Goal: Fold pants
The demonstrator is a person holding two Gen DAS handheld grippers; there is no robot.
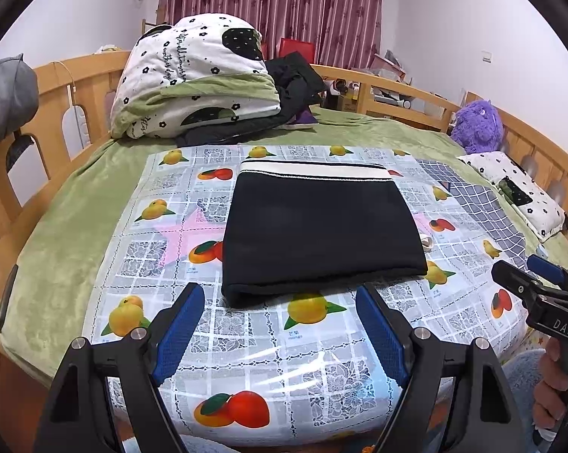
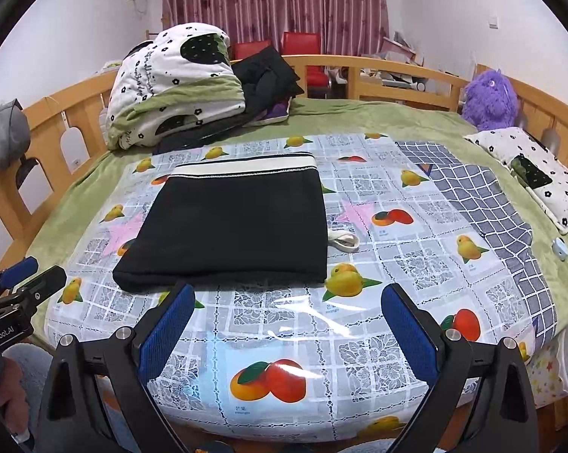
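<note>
Pants (image 1: 317, 226) lie folded just ahead of both grippers. Left gripper (image 1: 280, 302) spread, empty. Right gripper (image 2: 287, 302) likewise spread, empty.

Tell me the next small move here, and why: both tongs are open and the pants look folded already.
Probably tuck the loose white drawstring under the black pants with the right tongs. The pants lie as a neat rectangle, waistband at the far edge, and both the right and left tongs hover open and empty just short of the near fold. Only that cord sticks out at the right side.
</note>
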